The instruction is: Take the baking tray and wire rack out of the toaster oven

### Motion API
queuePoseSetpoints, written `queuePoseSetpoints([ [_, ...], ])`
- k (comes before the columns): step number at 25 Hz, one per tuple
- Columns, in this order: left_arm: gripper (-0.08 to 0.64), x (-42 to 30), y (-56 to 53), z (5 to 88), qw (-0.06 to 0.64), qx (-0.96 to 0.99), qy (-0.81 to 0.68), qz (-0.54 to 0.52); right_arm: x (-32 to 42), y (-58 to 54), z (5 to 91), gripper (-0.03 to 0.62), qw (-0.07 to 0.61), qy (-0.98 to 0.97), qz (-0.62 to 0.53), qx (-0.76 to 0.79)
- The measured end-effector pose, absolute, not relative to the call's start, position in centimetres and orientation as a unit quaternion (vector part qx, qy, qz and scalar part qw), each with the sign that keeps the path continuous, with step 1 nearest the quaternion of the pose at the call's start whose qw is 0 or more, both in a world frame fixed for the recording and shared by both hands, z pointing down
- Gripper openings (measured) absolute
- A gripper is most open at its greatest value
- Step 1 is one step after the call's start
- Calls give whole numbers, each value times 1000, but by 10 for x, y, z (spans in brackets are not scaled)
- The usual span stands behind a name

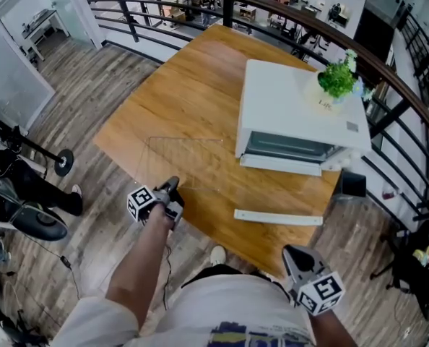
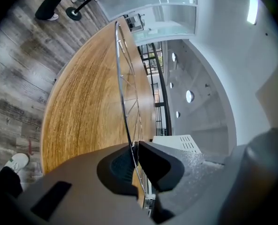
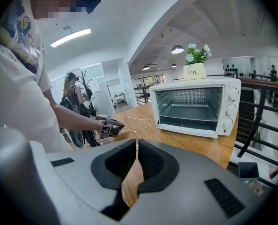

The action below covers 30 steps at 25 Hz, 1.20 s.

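Presently out: wire rack (image 1: 185,161), flat over the table (image 1: 164,100), left of the toaster oven (image 1: 294,114); you can't tell whether it rests there.
Left gripper (image 2: 135,149): clamped on the rack's near edge wire.
Baking tray (image 3: 190,110): inside the oven, it seems.
Right gripper (image 3: 136,146): jaws together, empty, well short of the oven.
Risk: your hold is on one thin wire; let go early and the rack may tip or slide off the near table edge.

A wooden table (image 1: 178,114) fills the middle of the head view. Grey plank floor (image 1: 70,92) spreads toward 9 o'clock. A curved black railing (image 1: 229,7) sweeps from 11 round to 3 o'clock. In the right gripper view, a strip light (image 3: 70,37) glows at 10 o'clock on the white arched ceiling (image 3: 143,18).
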<state>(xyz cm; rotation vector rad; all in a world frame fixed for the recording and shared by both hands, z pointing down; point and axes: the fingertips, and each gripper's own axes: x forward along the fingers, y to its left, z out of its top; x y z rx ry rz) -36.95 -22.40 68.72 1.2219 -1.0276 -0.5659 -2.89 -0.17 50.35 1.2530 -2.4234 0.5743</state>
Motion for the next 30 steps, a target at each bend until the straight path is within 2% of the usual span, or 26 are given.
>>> queuePoseSetpoints([
  [6, 9, -373, -227, 692, 663, 536, -475, -218, -31, 2, 505, 15, 176, -853, 212, 444],
  [15, 59, -373, -232, 695, 663, 508, -530, -147, -28, -1, 507, 15, 170, -850, 219, 448],
  [30, 147, -378, -231, 703, 612, 462, -640, -32, -14, -10, 509, 15, 171, -851, 221, 444],
])
